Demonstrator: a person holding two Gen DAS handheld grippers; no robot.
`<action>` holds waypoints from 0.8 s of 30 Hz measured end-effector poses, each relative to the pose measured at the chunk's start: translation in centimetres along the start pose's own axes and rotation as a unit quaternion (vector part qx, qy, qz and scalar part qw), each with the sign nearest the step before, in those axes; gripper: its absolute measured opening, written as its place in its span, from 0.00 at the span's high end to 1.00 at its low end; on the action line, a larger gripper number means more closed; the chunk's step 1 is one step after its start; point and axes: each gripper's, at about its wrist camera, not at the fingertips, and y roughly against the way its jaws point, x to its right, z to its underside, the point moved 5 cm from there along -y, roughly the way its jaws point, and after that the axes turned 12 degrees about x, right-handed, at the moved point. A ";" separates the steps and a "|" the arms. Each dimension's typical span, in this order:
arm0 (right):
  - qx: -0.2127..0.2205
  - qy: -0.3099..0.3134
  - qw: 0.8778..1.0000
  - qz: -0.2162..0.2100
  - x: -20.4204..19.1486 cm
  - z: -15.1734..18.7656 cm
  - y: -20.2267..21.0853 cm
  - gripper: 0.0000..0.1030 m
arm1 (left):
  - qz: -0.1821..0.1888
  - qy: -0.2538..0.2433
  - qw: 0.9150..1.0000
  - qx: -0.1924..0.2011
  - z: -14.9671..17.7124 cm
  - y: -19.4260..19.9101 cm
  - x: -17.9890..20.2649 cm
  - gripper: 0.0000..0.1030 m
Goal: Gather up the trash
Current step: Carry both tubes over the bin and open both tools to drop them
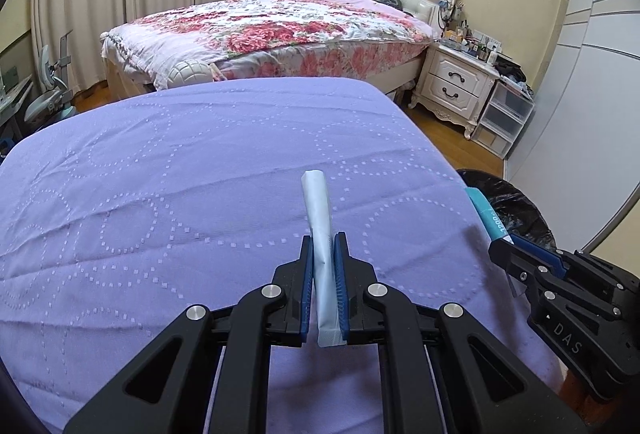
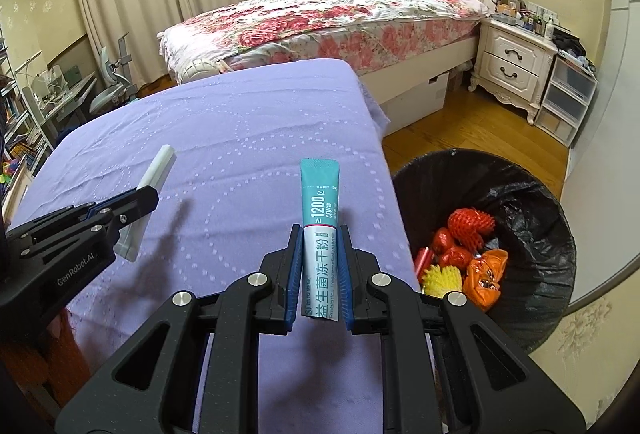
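My left gripper [image 1: 324,240] is shut on a pale silver-blue stick sachet [image 1: 318,205] that points forward over the purple cloth table [image 1: 180,173]. The same sachet [image 2: 158,165] shows at the left of the right wrist view, in the left gripper [image 2: 146,195]. My right gripper [image 2: 320,232] is shut on a teal and white powder sachet [image 2: 320,193] near the table's right edge. In the left wrist view the right gripper [image 1: 500,248] sits at the table's right edge with the teal sachet [image 1: 486,213] over the bin's rim. A round bin lined with a black bag [image 2: 532,201] stands on the floor to the right.
Red, orange and yellow wrappers [image 2: 460,258] lie in the bin. Beyond the table stand a bed with a floral cover [image 2: 320,21], a white nightstand [image 2: 512,65] and plastic drawers [image 2: 568,101]. A cluttered desk and chair [image 2: 52,93] stand on the left, on a wooden floor [image 2: 460,125].
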 end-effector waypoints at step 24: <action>0.054 -0.047 0.991 0.117 10.7 -0.8 4.4 0.84 | 0.093 -0.078 0.991 0.048 -2.4 0.1 12.2 0.89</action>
